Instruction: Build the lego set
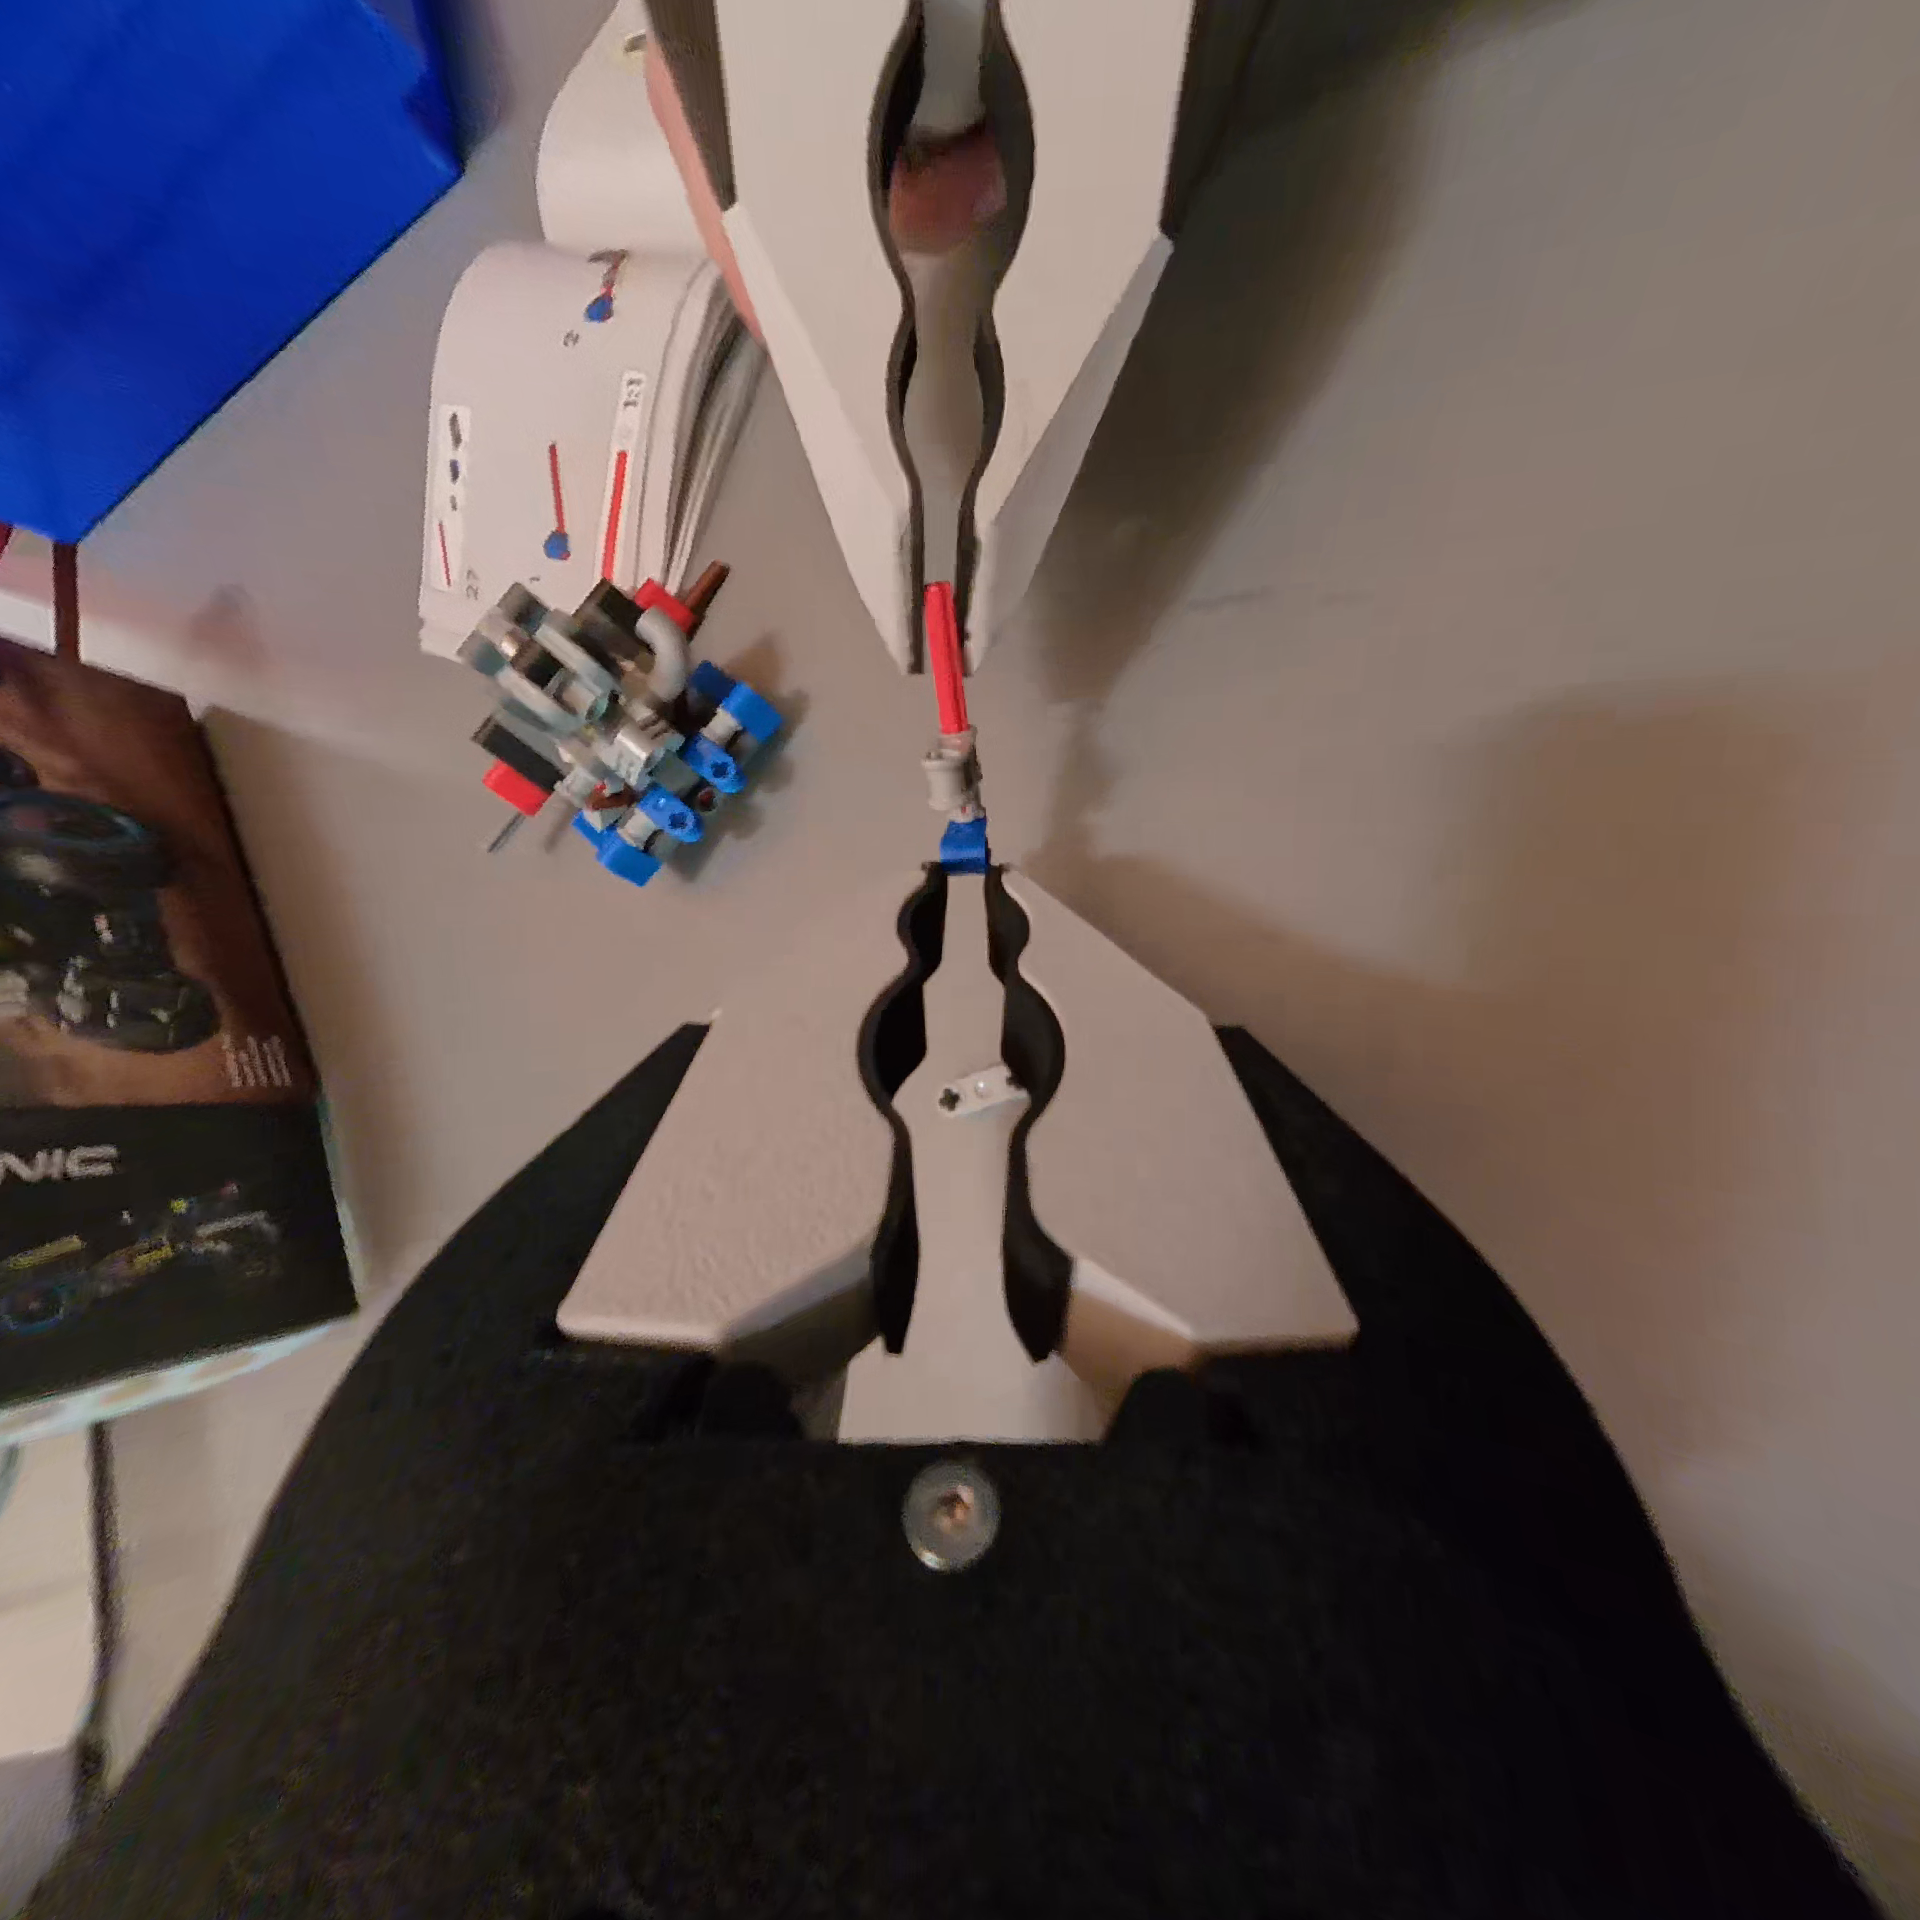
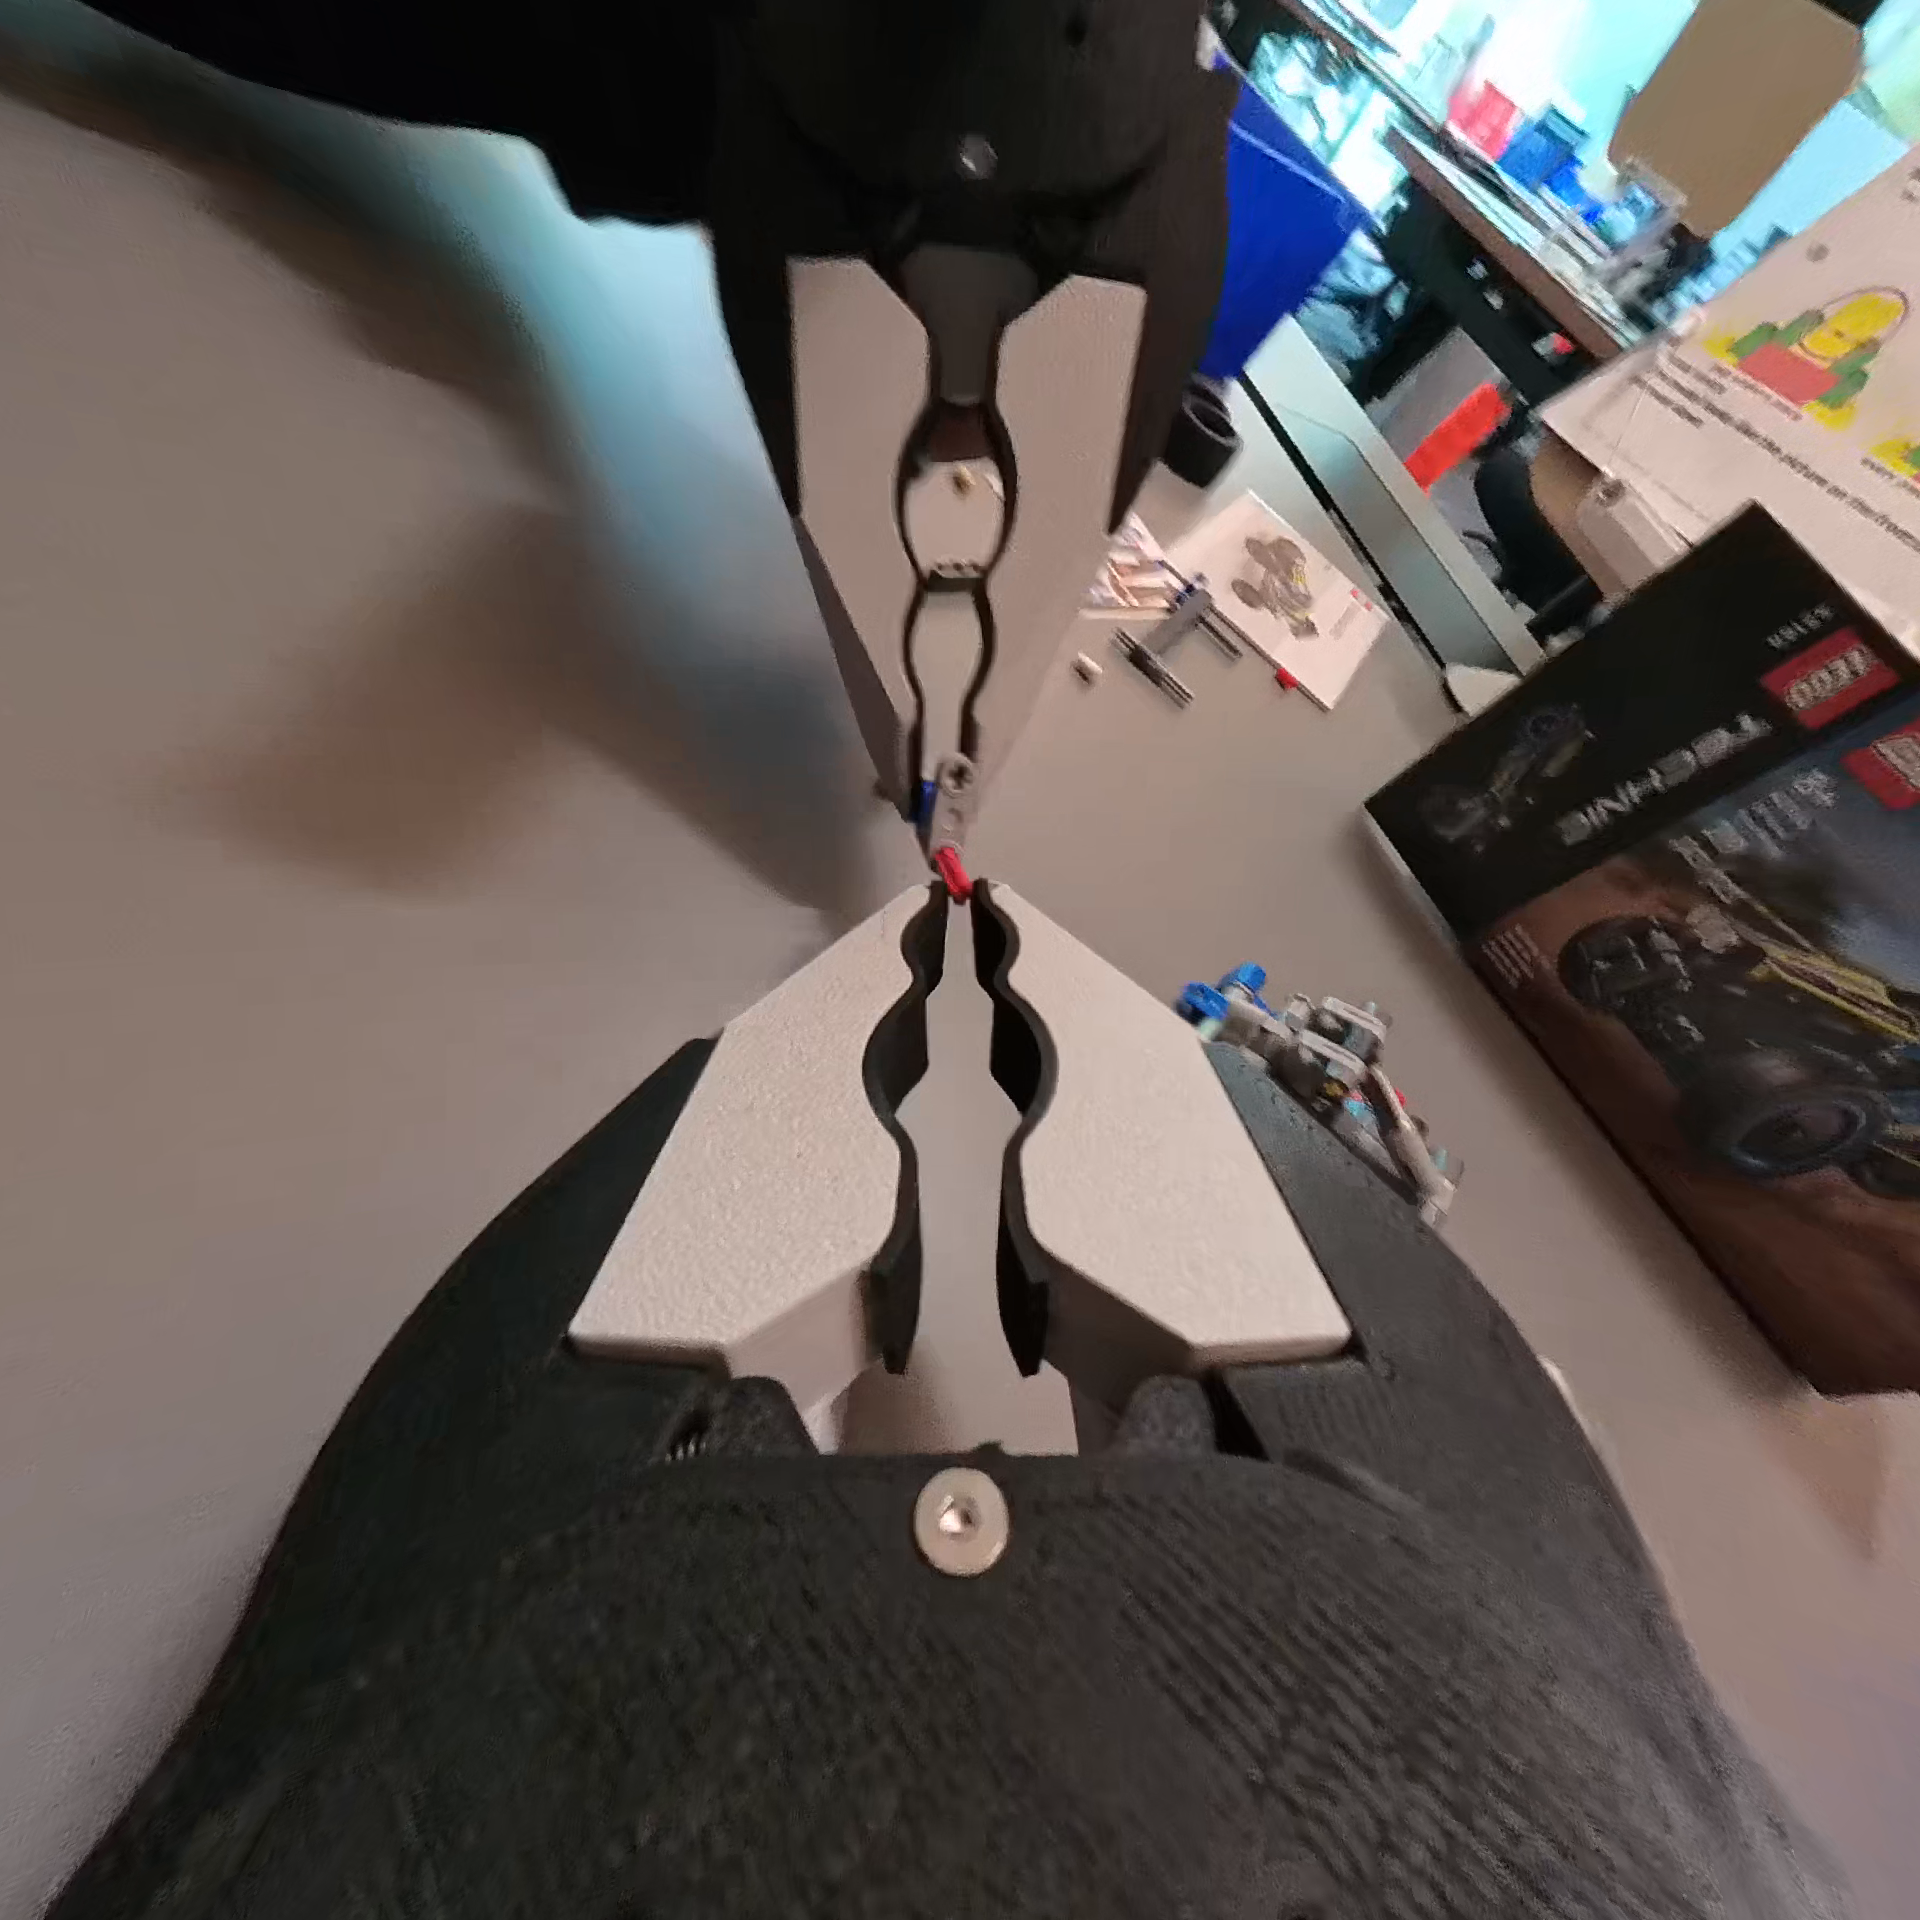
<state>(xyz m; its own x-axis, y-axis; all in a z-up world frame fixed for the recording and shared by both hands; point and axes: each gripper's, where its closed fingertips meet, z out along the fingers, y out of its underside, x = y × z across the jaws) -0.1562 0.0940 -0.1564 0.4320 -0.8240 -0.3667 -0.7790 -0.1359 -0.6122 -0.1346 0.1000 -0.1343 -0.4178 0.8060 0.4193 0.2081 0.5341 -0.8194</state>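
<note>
My left gripper [image 1: 966,868] is shut on a small blue connector [image 1: 964,844] at its fingertips. A thin red axle [image 1: 948,665] runs from that connector through a grey bush [image 1: 951,774] to my right gripper [image 1: 943,623], which comes in from the top of the left wrist view. In the right wrist view my right gripper [image 2: 961,891] is shut on the red axle's end [image 2: 952,871], and the left gripper [image 2: 943,774] faces it with the grey piece [image 2: 954,795] and the blue connector [image 2: 921,798]. Both grippers hold the assembly above the grey table [image 1: 1455,520].
A part-built model [image 1: 613,717] of grey, black, red and blue bricks lies left of the grippers, next to an open instruction booklet [image 1: 540,436]. A dark toy box [image 1: 135,1039] lies at the left edge, a blue bin [image 1: 187,208] at top left. A small white piece [image 1: 977,1093] lies on the table below my left fingers. The grippers are tip to tip, or close to it.
</note>
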